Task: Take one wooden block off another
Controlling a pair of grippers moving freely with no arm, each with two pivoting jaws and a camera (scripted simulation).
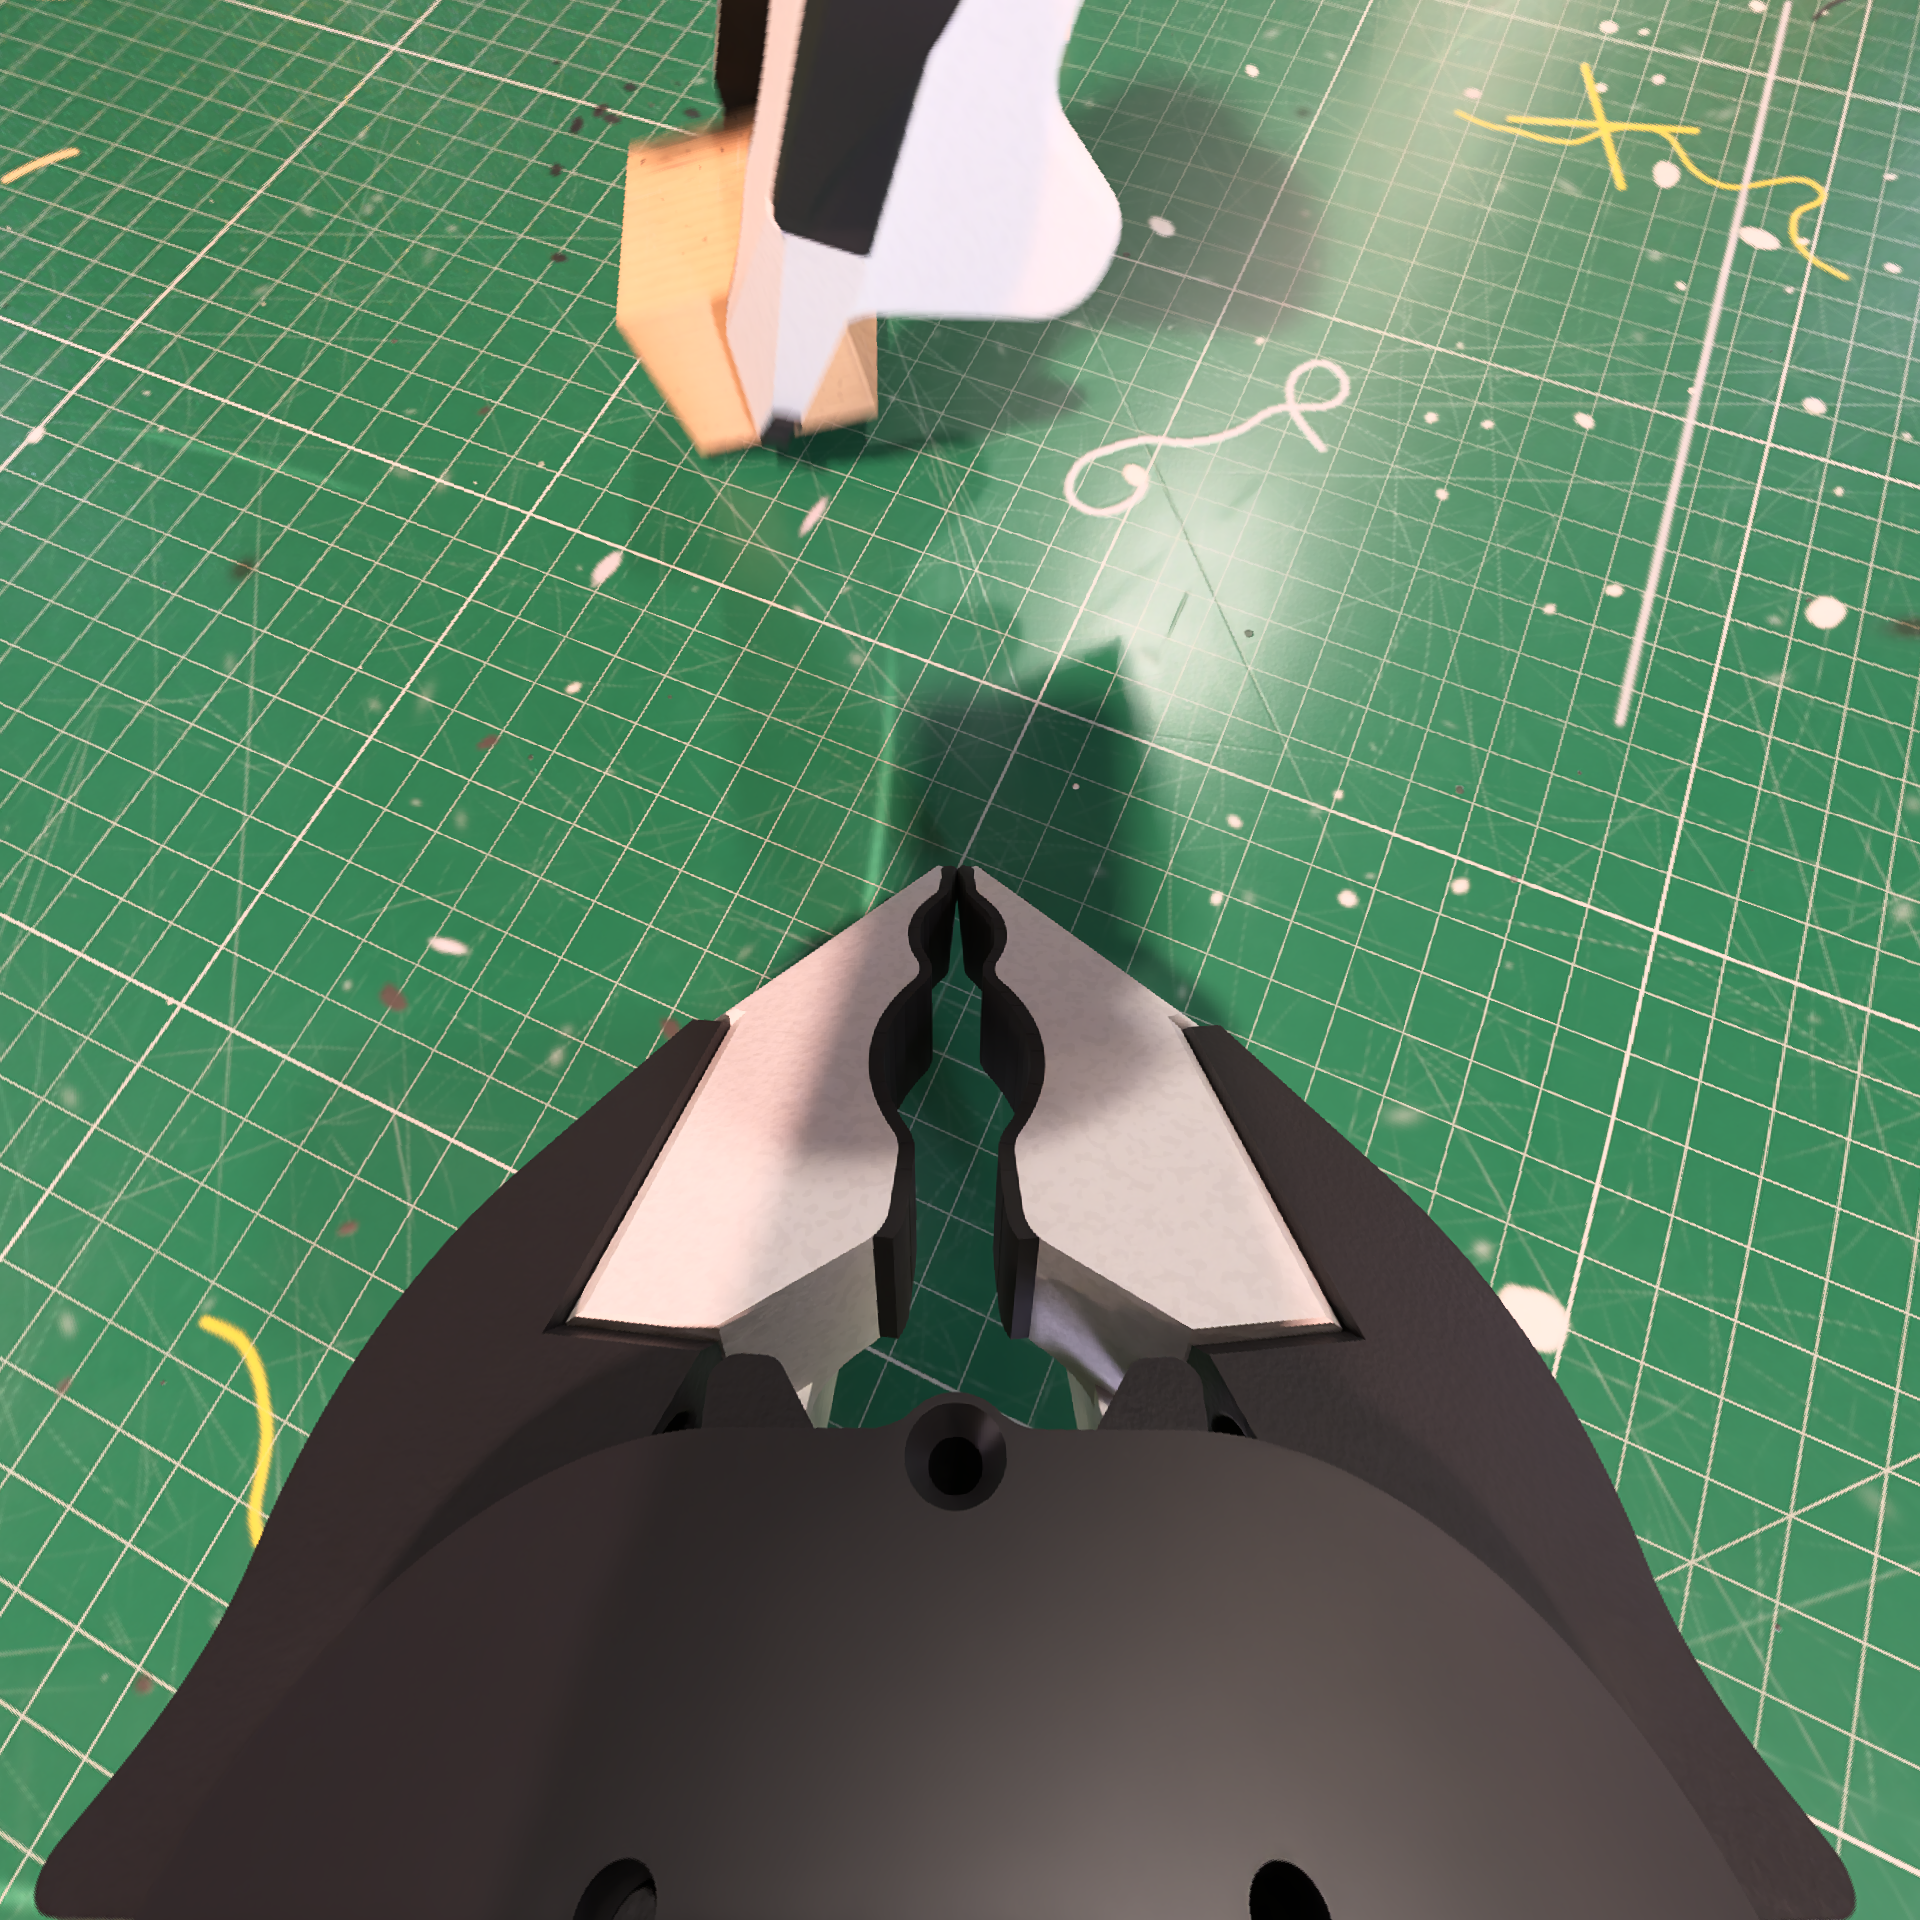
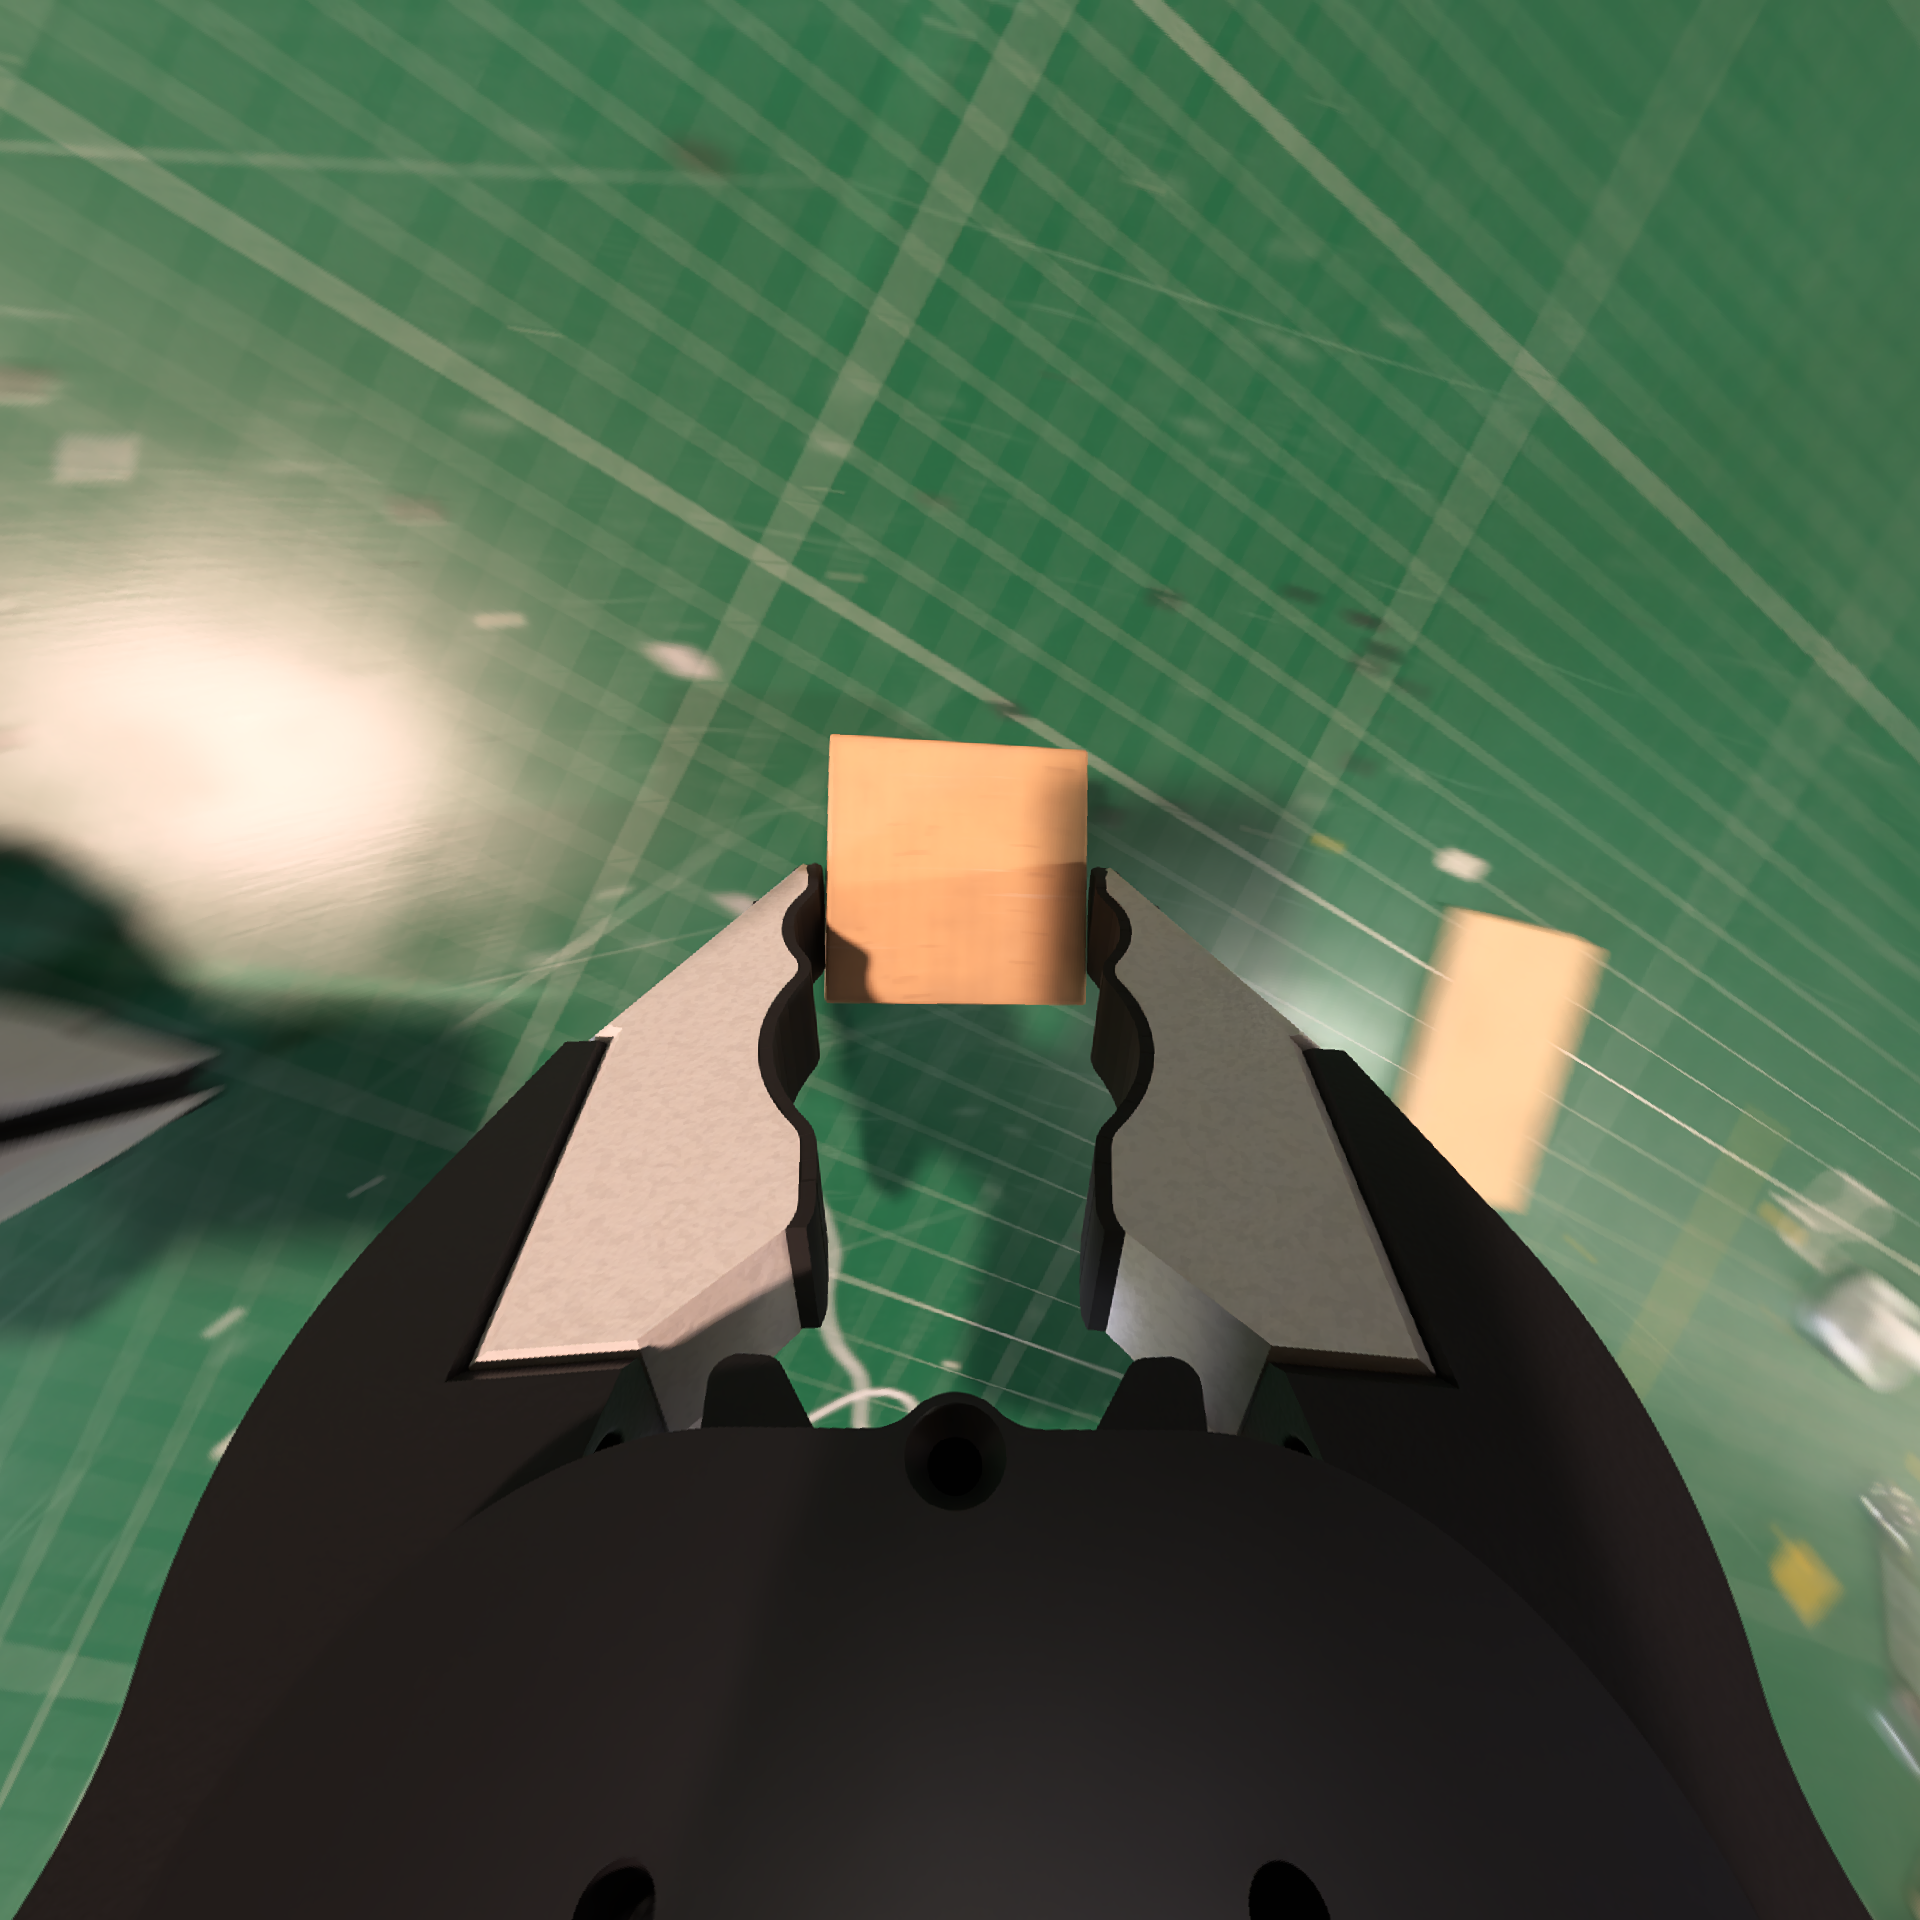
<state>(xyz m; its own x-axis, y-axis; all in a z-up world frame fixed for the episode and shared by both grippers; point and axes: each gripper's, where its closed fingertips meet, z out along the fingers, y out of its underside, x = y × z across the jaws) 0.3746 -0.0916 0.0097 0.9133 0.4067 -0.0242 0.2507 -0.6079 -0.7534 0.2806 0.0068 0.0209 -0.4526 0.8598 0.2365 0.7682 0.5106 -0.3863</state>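
My right gripper (image 2: 956, 914) is shut on a light wooden block (image 2: 956, 868), pinched between its fingertips above the green cutting mat (image 2: 1143, 364). A second pale wooden block (image 2: 1496, 1049) lies blurred on the mat to the right. In the left wrist view the right gripper (image 1: 727, 395) comes down from the top with the held block (image 1: 681, 260) in it. My left gripper (image 1: 956, 878) is shut and empty, low over the mat (image 1: 416, 727), well short of that block. Part of it shows at the left edge of the right wrist view (image 2: 94, 1081).
The mat bears white grid lines, paint specks, yellow scribbles (image 1: 1621, 135) and a white squiggle (image 1: 1205, 436). A long white line (image 1: 1704, 395) runs down its right side. Blurred metallic bits (image 2: 1860, 1320) lie at the far right.
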